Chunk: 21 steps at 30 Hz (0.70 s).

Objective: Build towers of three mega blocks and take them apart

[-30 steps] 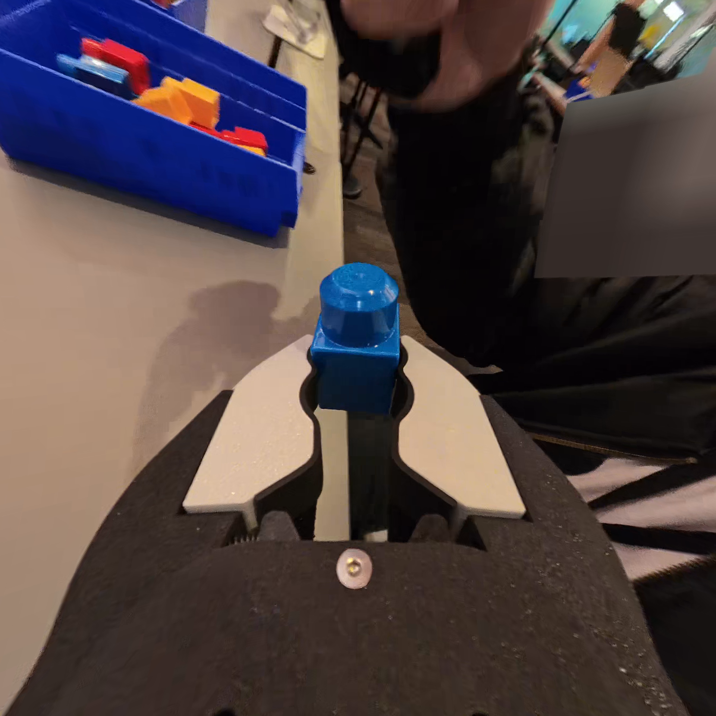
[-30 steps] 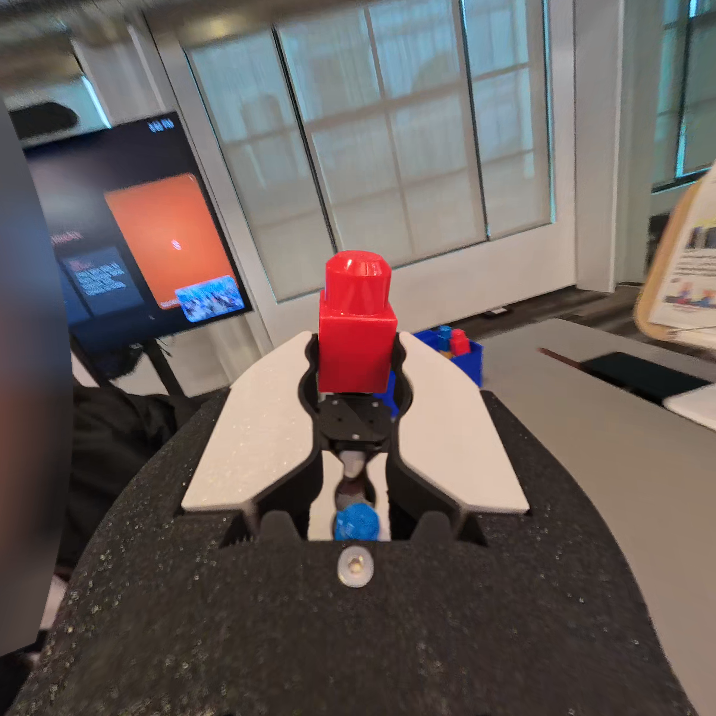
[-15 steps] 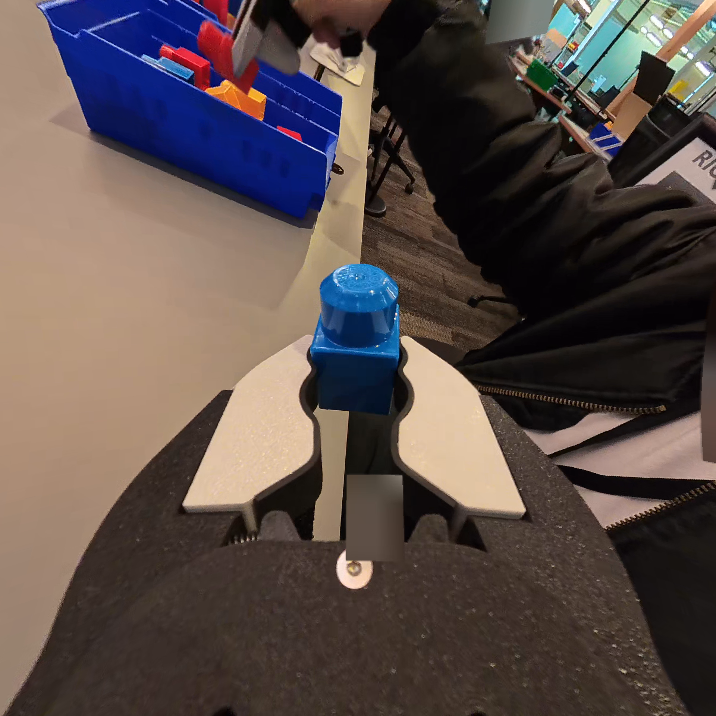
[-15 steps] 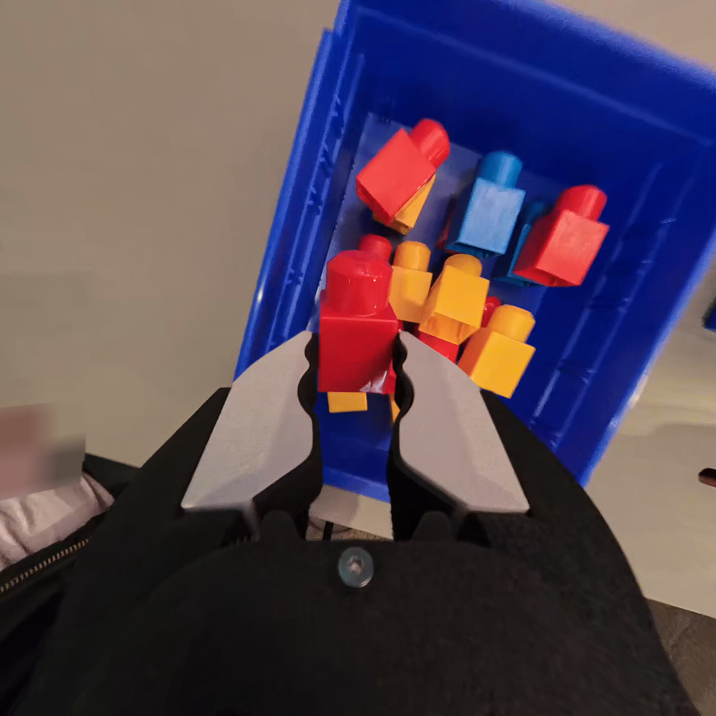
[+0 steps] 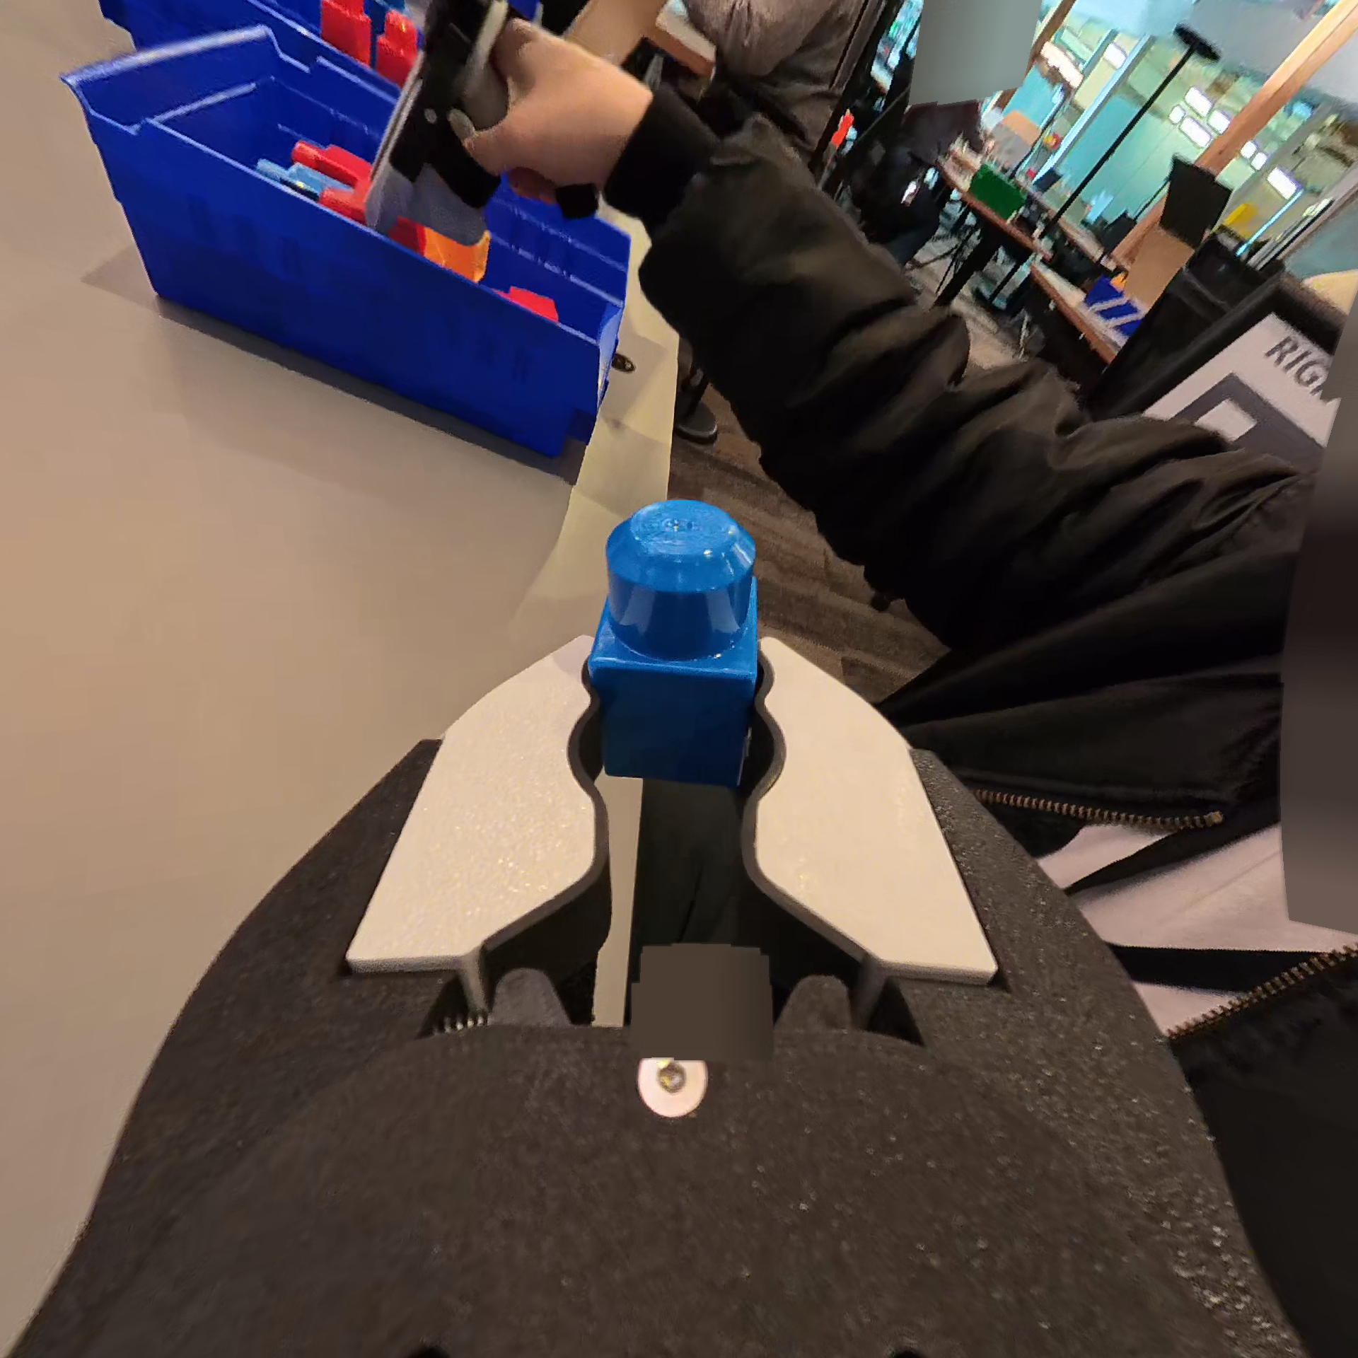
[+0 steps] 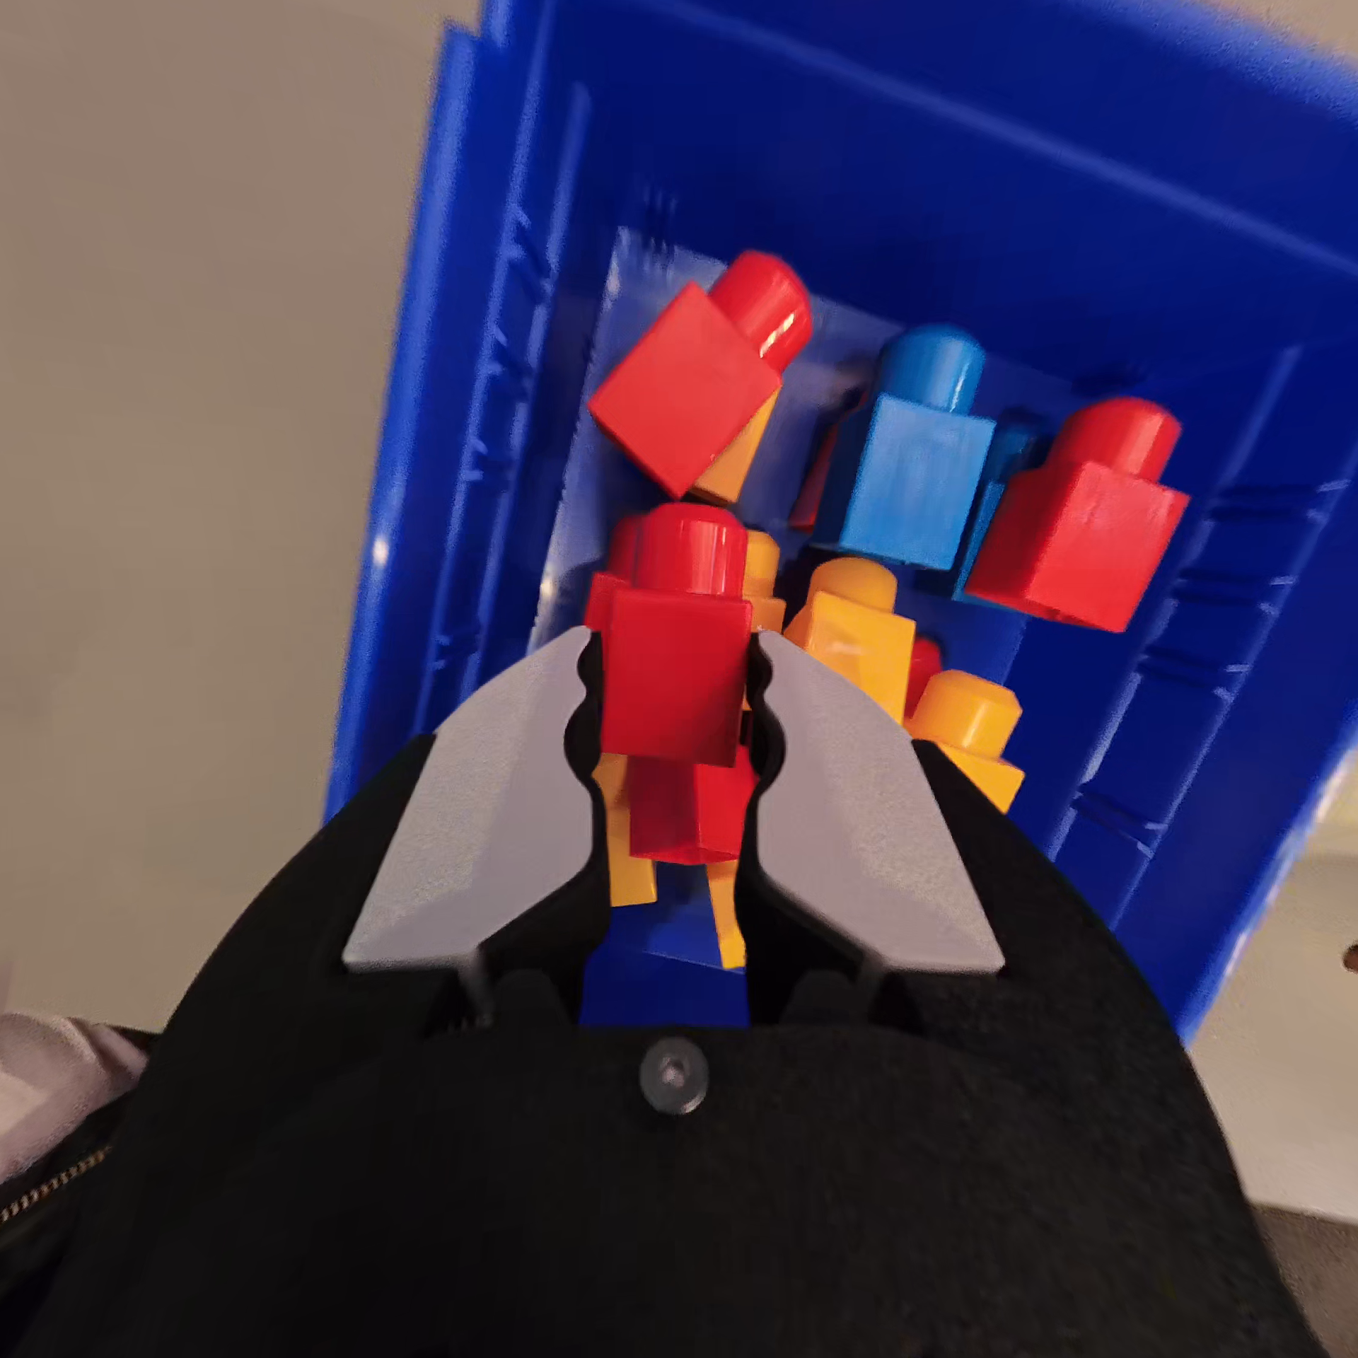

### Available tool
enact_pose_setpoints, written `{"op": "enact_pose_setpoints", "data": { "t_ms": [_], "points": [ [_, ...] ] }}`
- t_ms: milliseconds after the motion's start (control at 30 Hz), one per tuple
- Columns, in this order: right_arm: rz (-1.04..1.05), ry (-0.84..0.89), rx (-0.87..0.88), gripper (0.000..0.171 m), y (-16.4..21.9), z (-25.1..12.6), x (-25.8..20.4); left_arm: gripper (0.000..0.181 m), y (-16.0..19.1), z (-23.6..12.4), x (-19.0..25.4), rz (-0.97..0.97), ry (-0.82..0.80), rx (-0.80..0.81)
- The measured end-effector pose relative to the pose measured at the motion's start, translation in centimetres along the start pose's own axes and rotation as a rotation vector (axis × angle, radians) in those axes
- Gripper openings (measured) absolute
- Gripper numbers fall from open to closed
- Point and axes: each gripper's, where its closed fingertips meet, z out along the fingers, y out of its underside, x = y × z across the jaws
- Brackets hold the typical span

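The left tool pinches a blue block over the bench's near edge, its stud pointing forward along the fingers. The right tool grips a red block likewise, stud pointing forward, above the blue bin of loose blocks.

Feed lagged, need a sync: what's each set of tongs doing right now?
Left tongs: closed on a blue block.
Right tongs: closed on a red block, over the bin.

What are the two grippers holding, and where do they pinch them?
The left gripper pinches a blue block by the two sides of its square base. The right gripper pinches a red block the same way, above the blue bin.
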Motion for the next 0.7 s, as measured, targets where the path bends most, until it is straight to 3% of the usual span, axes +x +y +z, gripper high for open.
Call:
{"op": "enact_pose_setpoints", "data": {
  "t_ms": [100,200,267,400,500,567,700],
  "points": [
    [-0.014,-0.009,0.177,0.035,-1.7,-3.0,-0.1,0.036,-1.1,-0.6,0.0,-0.020,0.014,0.049],
    [-0.028,0.003,0.217,0.047,-1.9,-4.9,0.2,0.036,-1.8,-1.0,0.1,-0.002,0.007,0.067],
    [-0.065,-0.056,0.294,0.043,-2.3,-6.9,-1.6,0.036,-2.7,-1.3,0.1,0.013,0.005,0.102],
    [-0.294,-0.431,0.703,0.043,-4.2,-15.0,-15.2,0.036,-6.6,-1.8,-0.3,-0.014,0.049,0.261],
    [-0.497,-0.796,0.897,0.046,-2.1,-20.4,-27.0,0.036,-8.7,-1.5,-0.2,-0.046,0.137,0.332],
    [-0.546,-0.891,0.938,0.046,-1.4,-21.5,-31.2,0.036,-8.6,-0.6,0.1,-0.026,0.161,0.299],
    [-0.474,-1.003,0.902,0.049,-2.0,-21.7,-34.4,0.036,-7.3,0.8,0.0,0.037,0.091,0.205]
  ]
}}
